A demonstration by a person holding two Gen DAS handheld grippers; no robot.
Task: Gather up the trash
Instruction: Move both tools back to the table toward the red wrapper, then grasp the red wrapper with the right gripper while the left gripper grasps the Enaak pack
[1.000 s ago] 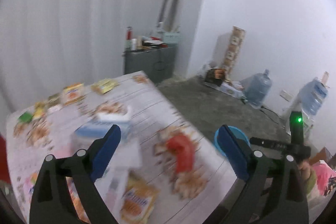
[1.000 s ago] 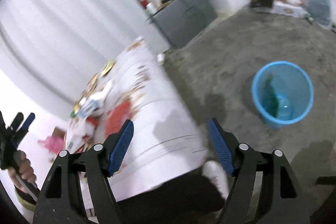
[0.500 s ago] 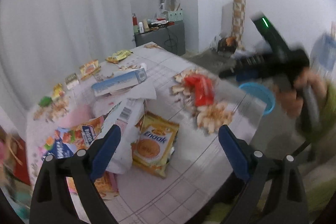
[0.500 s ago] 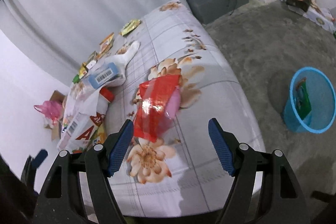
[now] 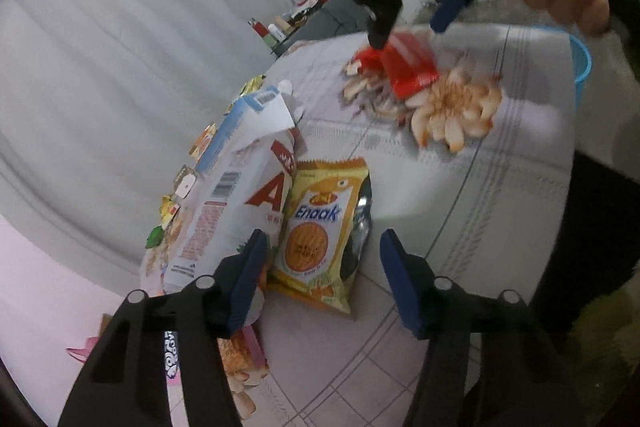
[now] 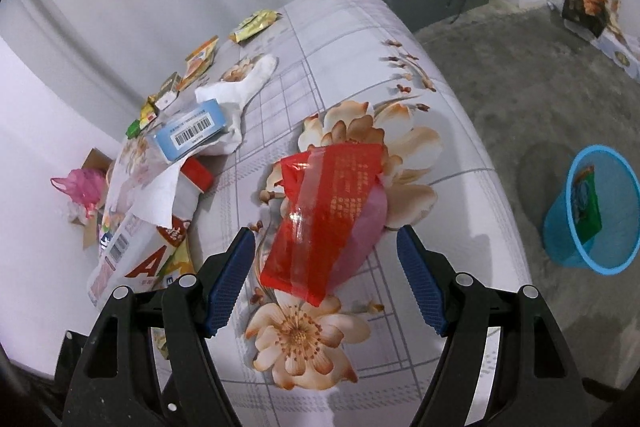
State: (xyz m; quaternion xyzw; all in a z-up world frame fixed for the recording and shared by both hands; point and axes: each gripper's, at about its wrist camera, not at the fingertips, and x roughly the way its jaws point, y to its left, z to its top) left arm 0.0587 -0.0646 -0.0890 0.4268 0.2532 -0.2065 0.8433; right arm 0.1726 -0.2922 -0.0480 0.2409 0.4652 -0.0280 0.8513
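The left tongs point(image 5: 320, 275) have just been closing and now straddle the lower end of the yellow snack packet point(image 5: 320, 235), which lies flat on the tabletop point(image 5: 500, 187) near its front edge, its long axis running away from the tongs. The pads do not appear to press it yet. The right tongs point(image 6: 326, 279) stand spread and empty, with the red wrapper point(image 6: 332, 215) lying just ahead between their tips, its long axis slanting away toward the far right. Each hand is nearer its own piece. The blue bin point(image 6: 592, 207) sits on the floor off the tabletop's right edge, with a green packet already inside.
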